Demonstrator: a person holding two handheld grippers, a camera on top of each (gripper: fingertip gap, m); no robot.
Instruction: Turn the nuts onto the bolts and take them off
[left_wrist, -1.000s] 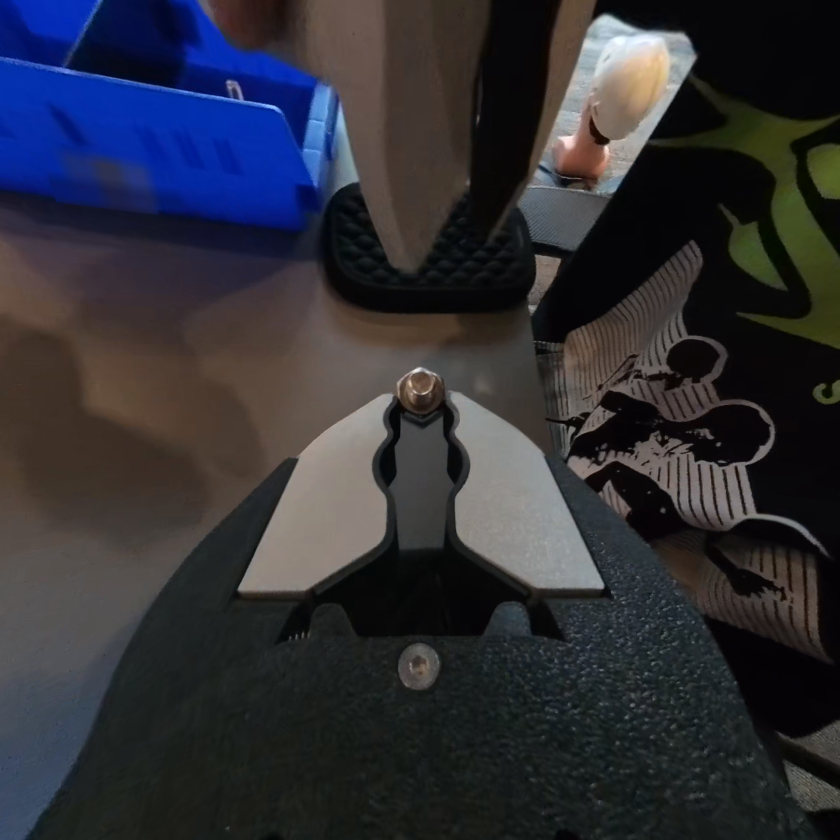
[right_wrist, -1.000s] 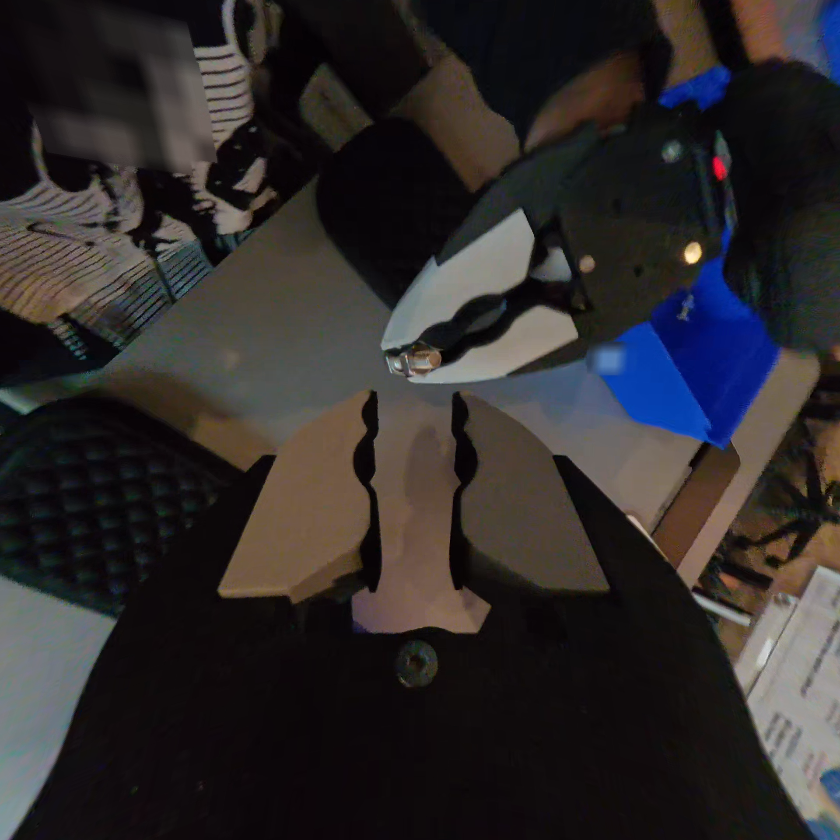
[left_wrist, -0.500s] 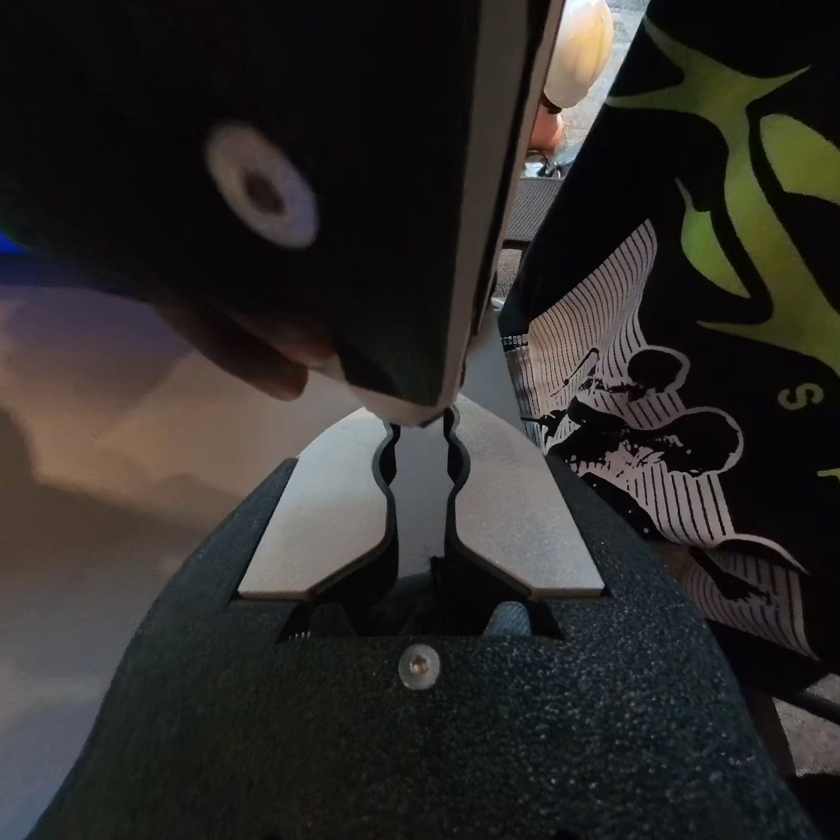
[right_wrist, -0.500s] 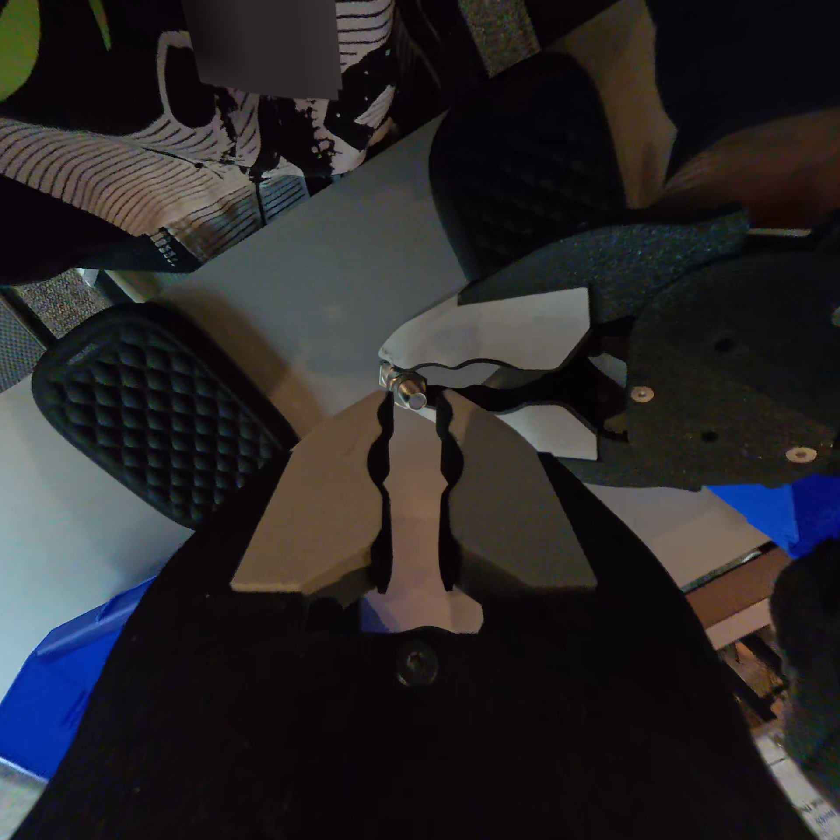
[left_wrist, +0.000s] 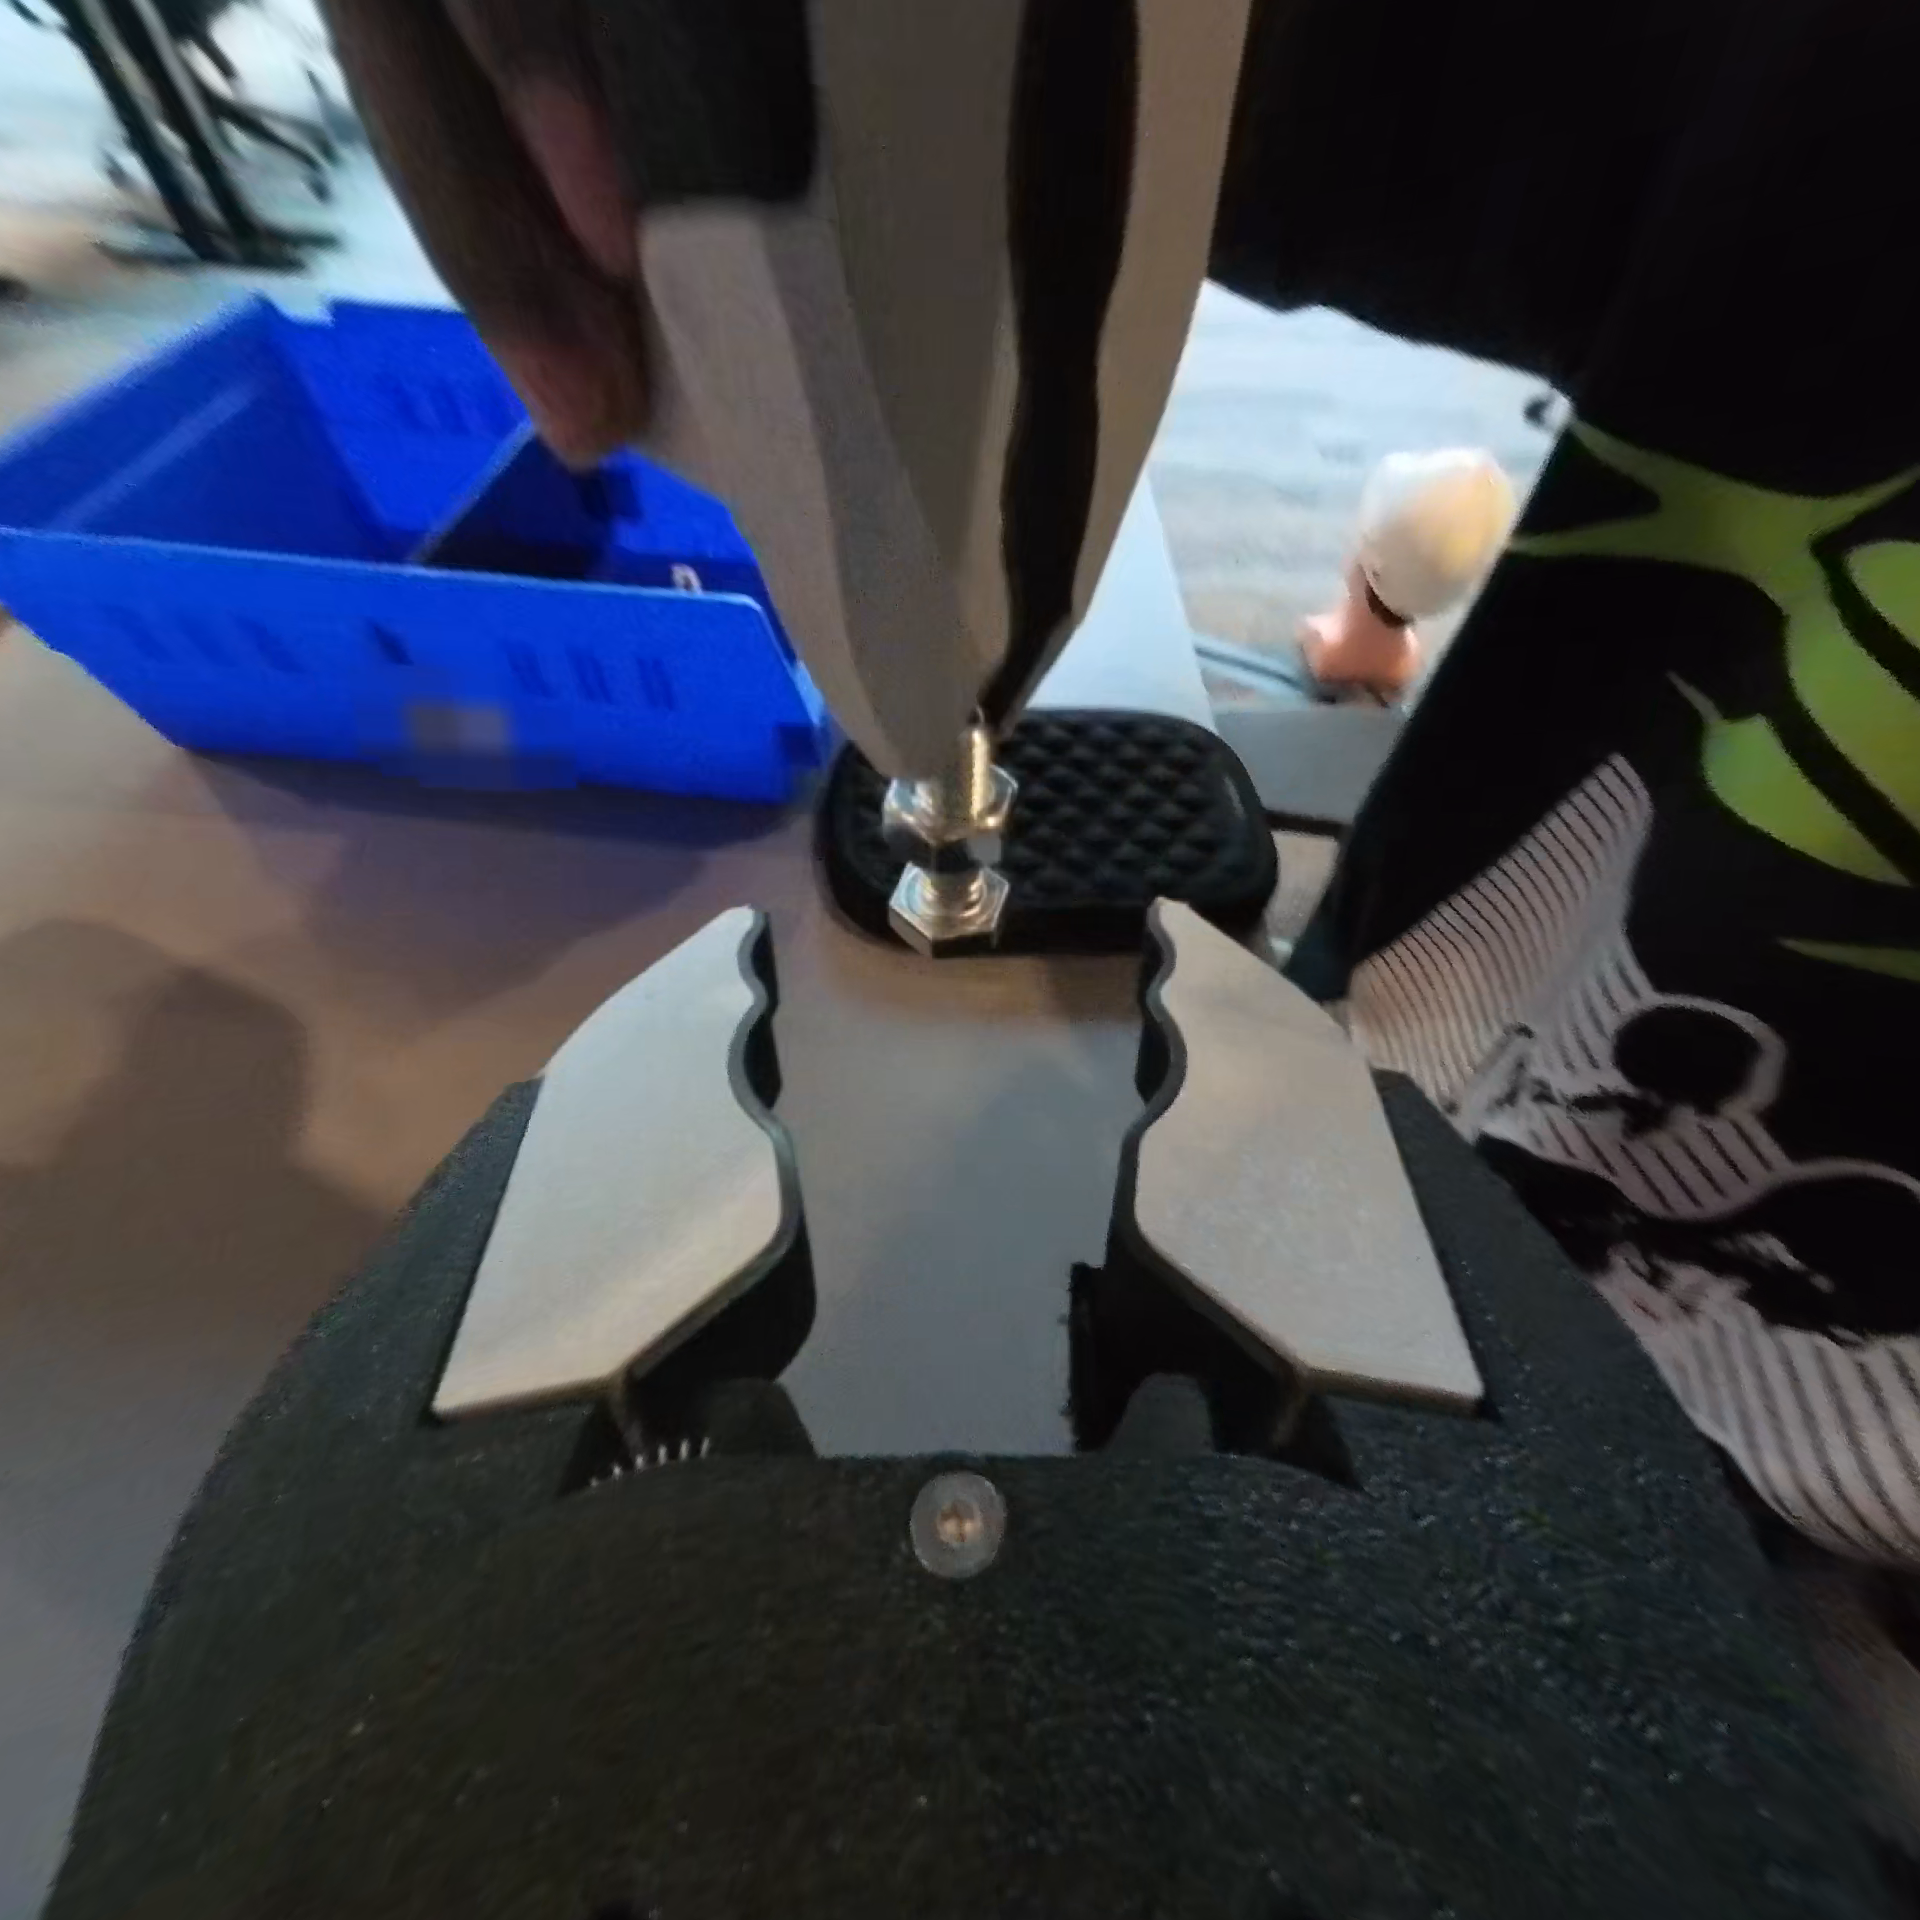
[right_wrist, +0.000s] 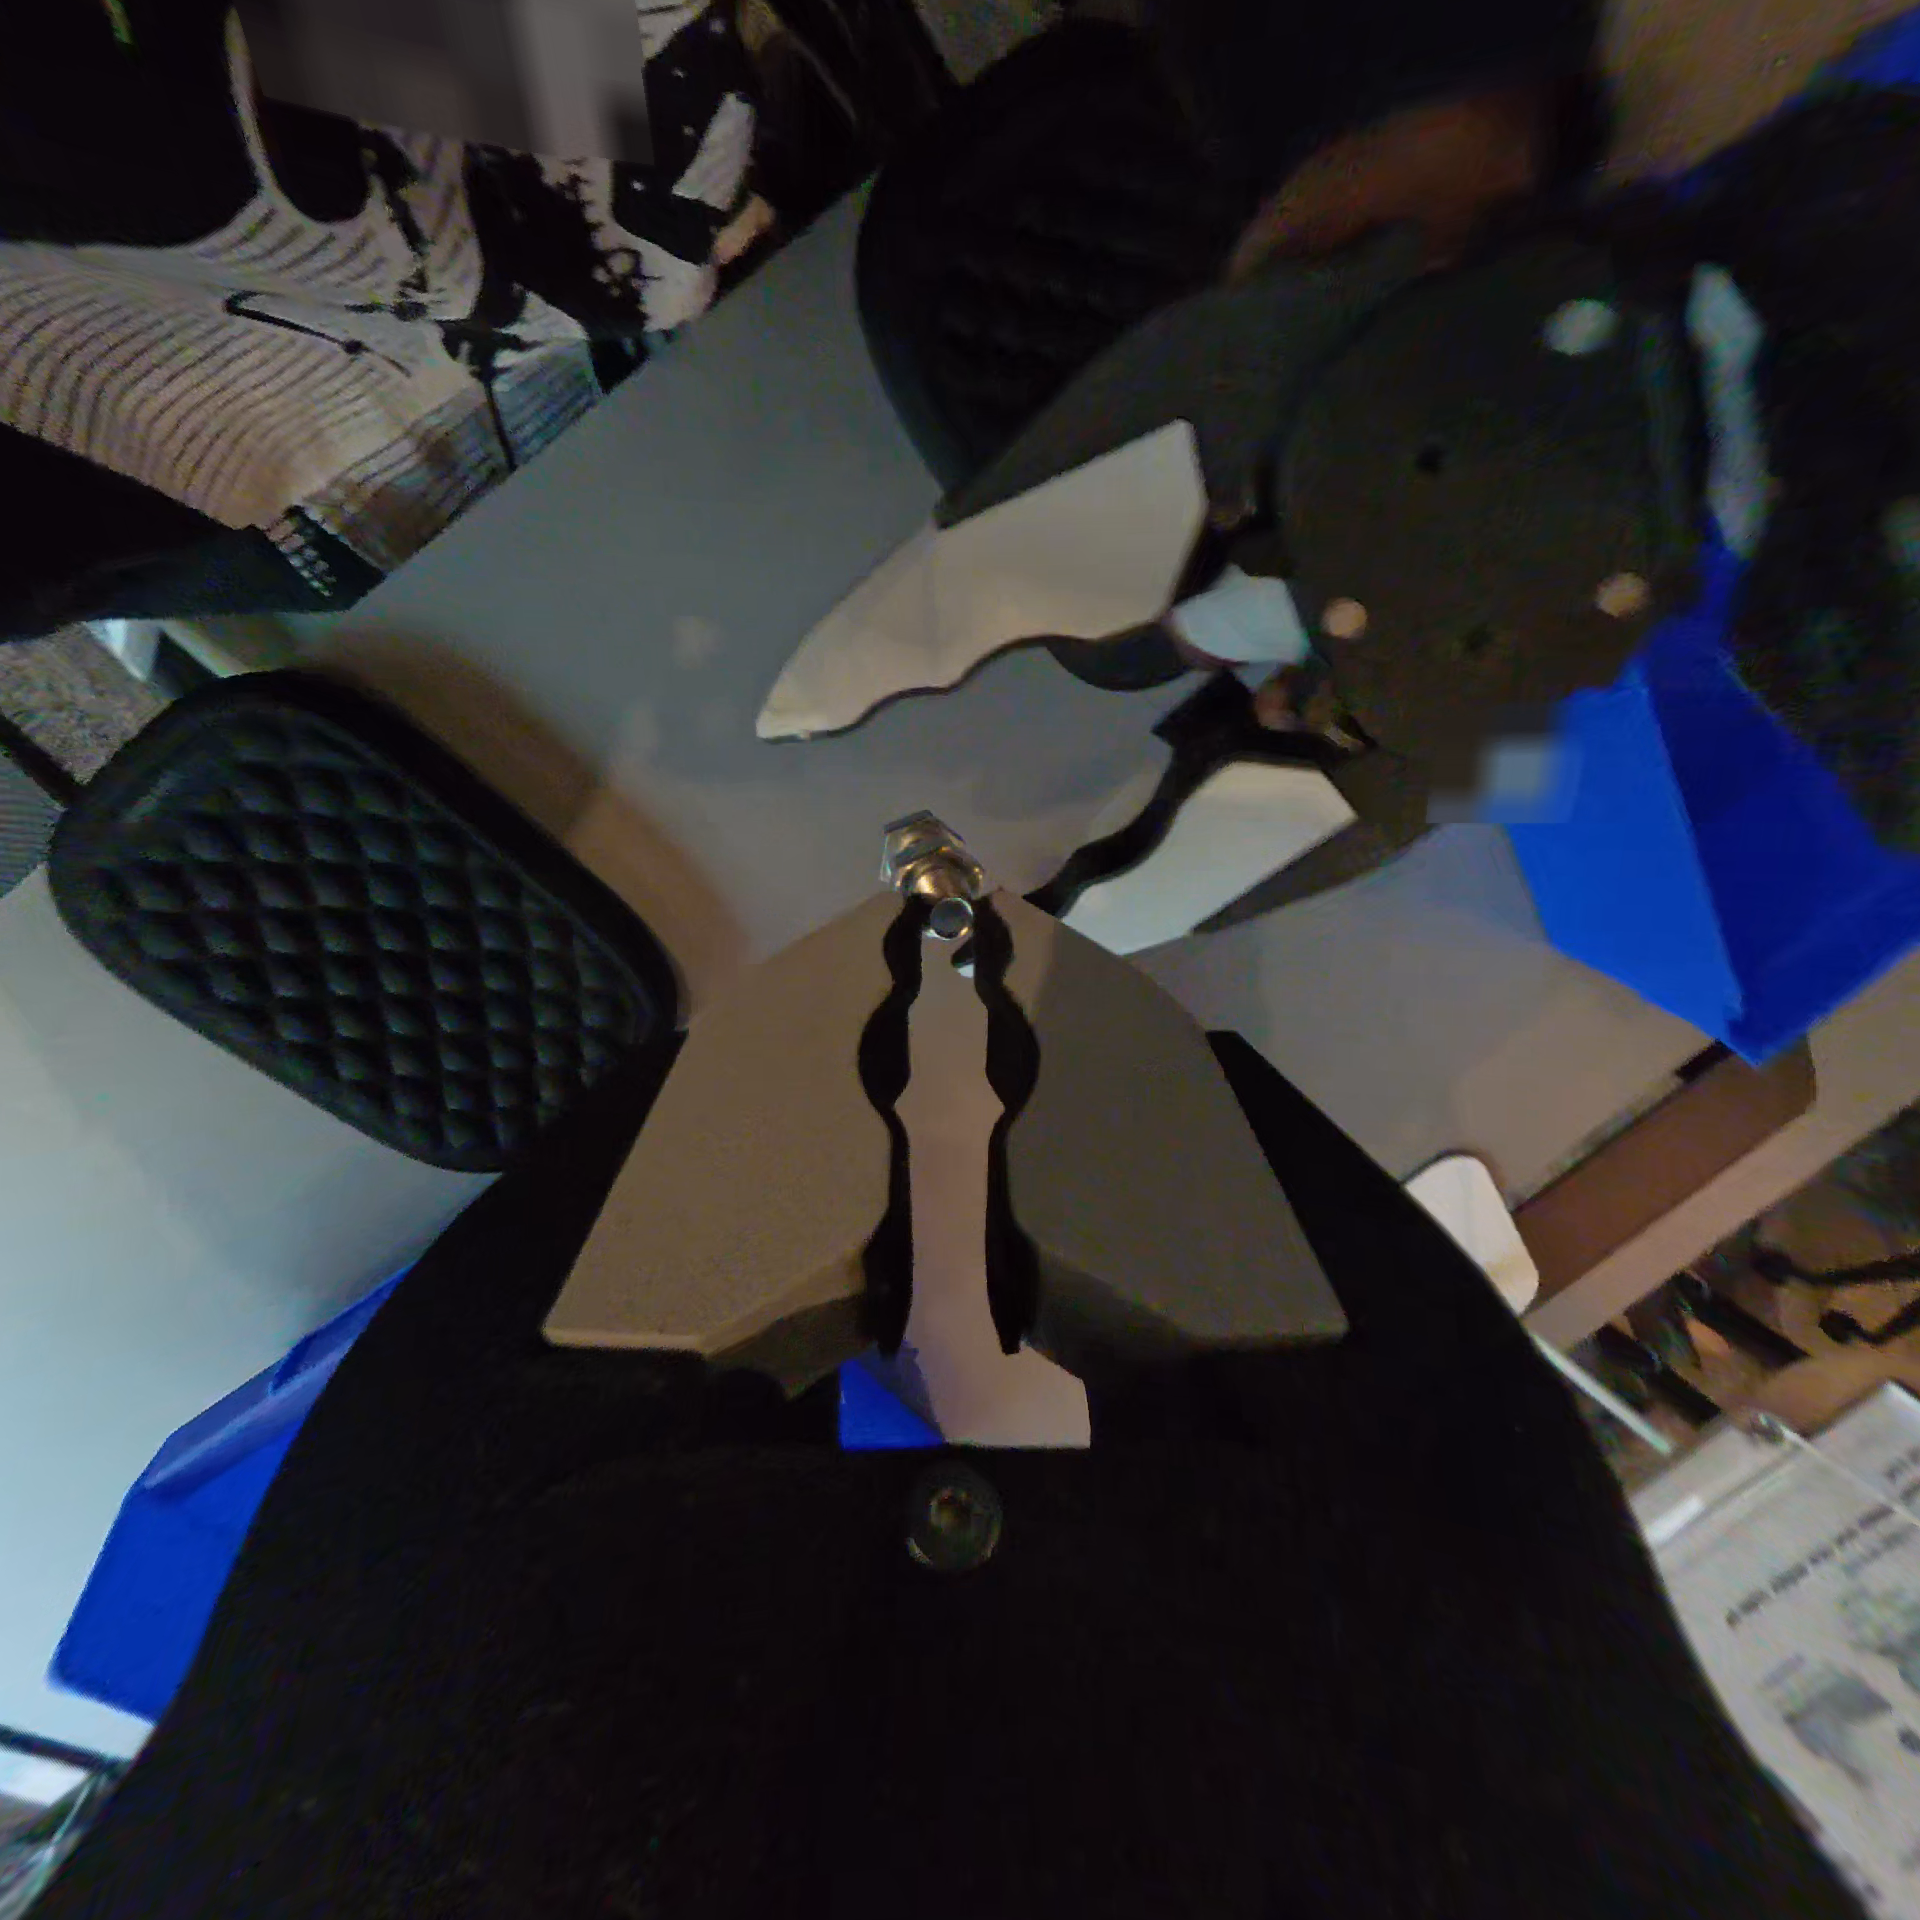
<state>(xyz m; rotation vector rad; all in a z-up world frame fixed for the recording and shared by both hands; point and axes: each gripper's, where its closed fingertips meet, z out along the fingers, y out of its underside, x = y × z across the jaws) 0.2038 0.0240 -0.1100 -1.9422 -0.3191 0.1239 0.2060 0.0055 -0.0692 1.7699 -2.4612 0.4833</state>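
bolt (left_wrist: 948, 831) tip hidden inside right hand-held gripper (left_wrist: 961, 717).

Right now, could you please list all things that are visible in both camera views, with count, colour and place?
bolt: one, silver, held by its threaded end in the right gripper's tips, head toward the table
nut: one, silver, on the bolt's shaft, apart from the head
blue bins: at least two, blue plastic, on the table behind the bolt in the left wrist view
black pads: two, black with a diamond pattern, lying on the table
table: one, grey, under everything
printed paper: some sheets, white, beyond the table edge
person's shirt: one, black with white and green print, beside the table
left gripper: one, grey fingers, open, empty
right gripper: one, grey fingers, shut on the bolt
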